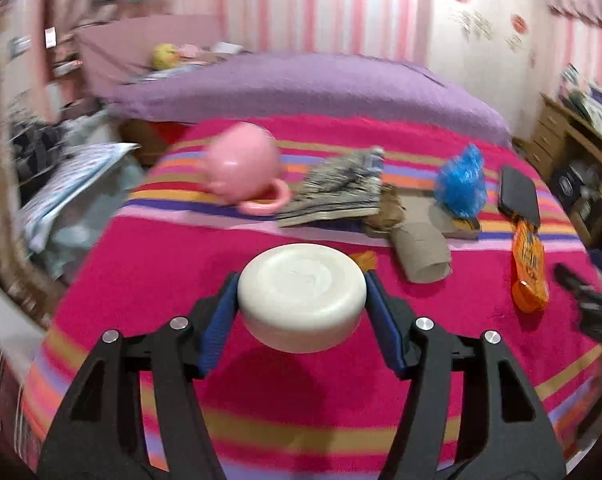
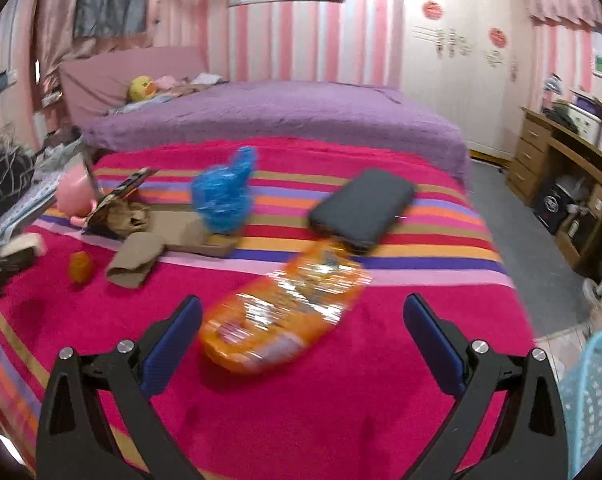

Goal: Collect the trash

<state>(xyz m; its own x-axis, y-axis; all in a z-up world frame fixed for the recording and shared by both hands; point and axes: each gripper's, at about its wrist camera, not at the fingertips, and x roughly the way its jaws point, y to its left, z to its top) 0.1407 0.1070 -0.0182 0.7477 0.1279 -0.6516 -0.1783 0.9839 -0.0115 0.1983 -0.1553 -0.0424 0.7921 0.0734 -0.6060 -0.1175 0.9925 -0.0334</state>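
Observation:
My left gripper is shut on a white round puck-shaped container, held a little above the striped pink blanket, with its shadow below. My right gripper stands open over an orange snack bag lying on the blanket; its blue pads are well apart from the bag. Further back lie a cardboard tube, a crumpled blue plastic bag, a small orange scrap and crumpled printed paper. The right gripper's tip also shows at the right edge of the left wrist view.
A pink cup and a black flat case lie on the blanket. A light blue basket stands at the lower right, off the bed. A purple bed lies behind and a wooden desk stands at the right.

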